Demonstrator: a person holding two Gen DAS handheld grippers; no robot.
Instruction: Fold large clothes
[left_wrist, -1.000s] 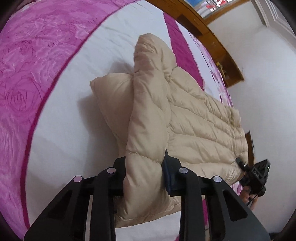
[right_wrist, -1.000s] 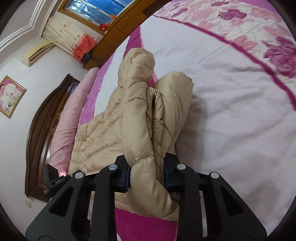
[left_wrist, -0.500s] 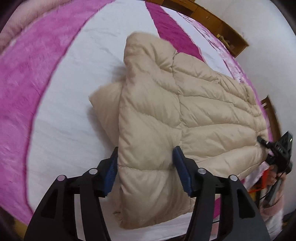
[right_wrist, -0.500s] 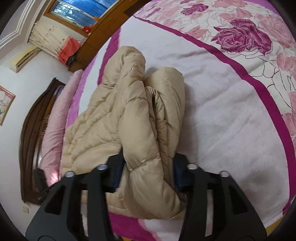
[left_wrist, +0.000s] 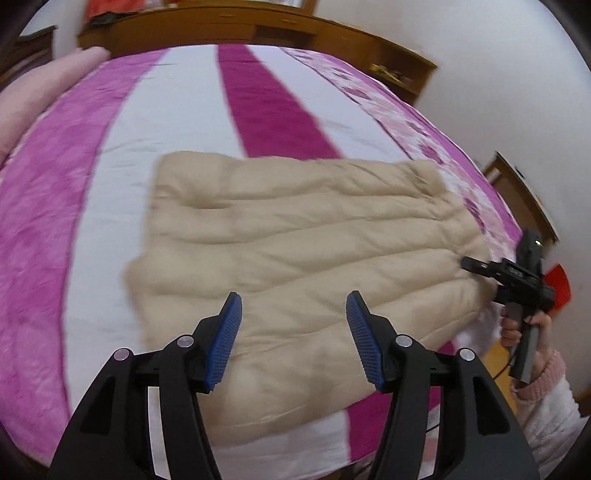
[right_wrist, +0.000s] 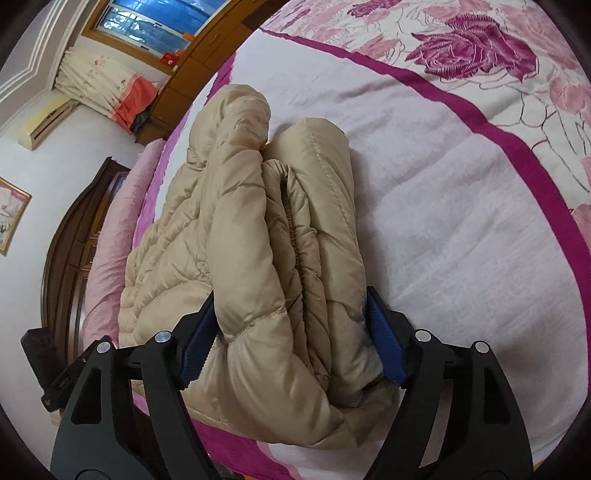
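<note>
We are holding the left gripper (left_wrist: 293, 325) above the near edge of the jacket (left_wrist: 295, 258), its blue-padded fingers (left_wrist: 229, 332) spread wide apart with nothing between them. The beige quilted jacket is lying folded into a broad rectangle on the bed (left_wrist: 55, 221), stretching from the white stripe on the left across to the flowered border on the right, near the front edge of the mattress. The left wrist view is blurring a little, so the stitching is showing only as soft horizontal ridges.

At the far right of that view we are seeing the right gripper (left_wrist: 469, 263) meeting the right end of the jacket, with the hand (left_wrist: 524, 325) wrapping its handle.

From the right wrist view, the right gripper (right_wrist: 291, 332) is straddling a thick bundle of folded layers at the jacket's (right_wrist: 258, 240) end. The padded fingers (right_wrist: 384, 350) are standing well apart and pressing against both sides of the puffy stack, so the grip is looking loose rather than tight. The bundle is bulging past the fingers toward the camera and hanging slightly over the bed's (right_wrist: 461, 221) near edge.

A pink pillow (right_wrist: 114, 236) is lying along the far left, beside a dark wooden headboard (right_wrist: 70, 251). A curtain (right_wrist: 99, 88) is hanging beneath the window (right_wrist: 155, 22).
</note>
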